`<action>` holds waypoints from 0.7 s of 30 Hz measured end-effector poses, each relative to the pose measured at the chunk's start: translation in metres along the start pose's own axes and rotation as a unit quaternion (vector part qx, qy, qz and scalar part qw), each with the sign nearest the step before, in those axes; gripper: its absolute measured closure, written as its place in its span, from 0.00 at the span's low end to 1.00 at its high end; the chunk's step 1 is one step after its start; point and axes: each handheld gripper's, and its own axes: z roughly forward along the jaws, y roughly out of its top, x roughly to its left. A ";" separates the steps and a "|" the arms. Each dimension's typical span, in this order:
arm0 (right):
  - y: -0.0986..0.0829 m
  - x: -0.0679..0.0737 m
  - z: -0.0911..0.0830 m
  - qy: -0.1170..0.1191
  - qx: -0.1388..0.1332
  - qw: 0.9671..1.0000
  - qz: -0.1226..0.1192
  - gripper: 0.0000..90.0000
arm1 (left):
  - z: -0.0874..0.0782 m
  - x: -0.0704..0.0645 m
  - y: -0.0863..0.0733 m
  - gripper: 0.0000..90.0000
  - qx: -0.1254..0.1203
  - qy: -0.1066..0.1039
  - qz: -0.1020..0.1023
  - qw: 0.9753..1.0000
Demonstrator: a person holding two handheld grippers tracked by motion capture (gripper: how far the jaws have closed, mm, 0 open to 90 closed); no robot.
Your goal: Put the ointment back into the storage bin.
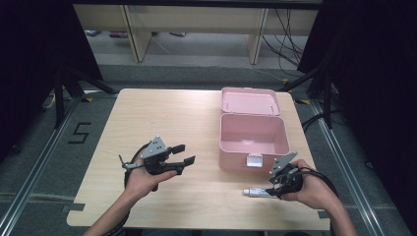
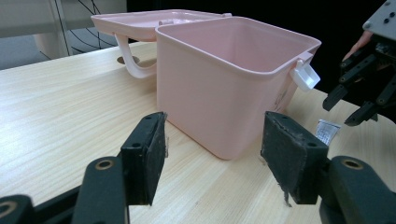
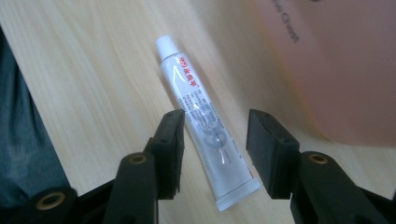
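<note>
A pink box [image 1: 253,140] stands open on the table, its lid [image 1: 250,101] laid back behind it; the inside looks bare. A small white tube [image 1: 255,192] with red print lies flat in front of the box, near the table's front edge. My right gripper [image 1: 273,188] hovers over it, open, and the tube [image 3: 204,121] lies between its two jaws without being squeezed. My left gripper [image 1: 183,154] is held open above the table left of the box, with nothing between its jaws. It faces the pink box [image 2: 229,79], with the right gripper [image 2: 359,100] beyond.
The wooden table [image 1: 147,118] is bare on its left half. Its front edge [image 3: 32,112] runs close to the tube. A table leg and cables stand on the floor behind. Black curtains flank both sides.
</note>
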 end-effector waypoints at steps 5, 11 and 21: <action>0.013 -0.003 0.007 0.024 0.047 0.997 -0.054 0.65 | -0.001 0.001 -0.001 0.44 0.003 0.000 0.003 1.000; 0.021 -0.005 0.017 0.045 0.094 0.989 -0.106 0.63 | 0.000 0.002 -0.002 0.44 0.002 0.000 0.000 1.000; 0.028 -0.006 0.028 0.046 0.139 0.980 -0.132 0.63 | 0.002 0.003 -0.003 0.44 0.002 -0.004 -0.001 1.000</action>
